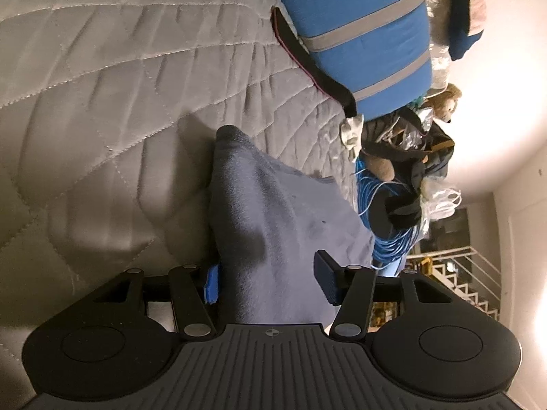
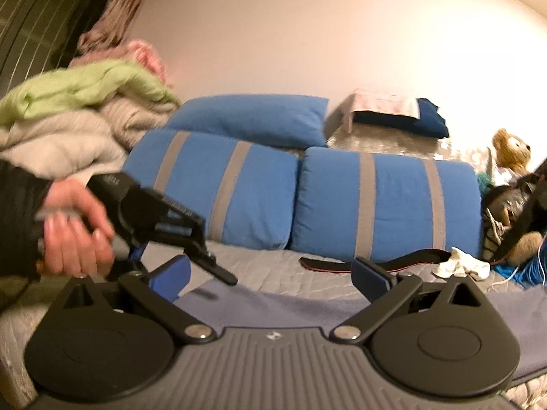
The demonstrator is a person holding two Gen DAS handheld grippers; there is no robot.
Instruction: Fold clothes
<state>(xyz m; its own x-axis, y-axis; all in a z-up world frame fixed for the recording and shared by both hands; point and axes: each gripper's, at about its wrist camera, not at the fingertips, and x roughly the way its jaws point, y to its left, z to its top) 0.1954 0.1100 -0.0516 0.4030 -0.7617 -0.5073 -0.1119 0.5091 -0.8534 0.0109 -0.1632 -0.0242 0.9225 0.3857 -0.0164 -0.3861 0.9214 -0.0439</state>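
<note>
A grey-blue garment point(image 1: 273, 218) lies on the quilted bed cover point(image 1: 102, 102). In the left wrist view my left gripper point(image 1: 270, 280) is open, its blue pads on either side of a raised fold of the garment that drapes between them without being pinched. In the right wrist view my right gripper point(image 2: 270, 276) is open and empty, just above the same garment point(image 2: 273, 307). The left gripper point(image 2: 218, 270) shows there too, hand-held at the left, its tip down at the garment's far edge.
Blue pillows with grey stripes point(image 2: 383, 201) line the bed's head. A black strap point(image 2: 376, 261) and a white sock point(image 2: 461, 263) lie before them. A heap of green and cream clothes point(image 2: 75, 116) sits at left. A teddy bear point(image 2: 509, 150), bags and blue cable point(image 1: 389, 239) crowd the right.
</note>
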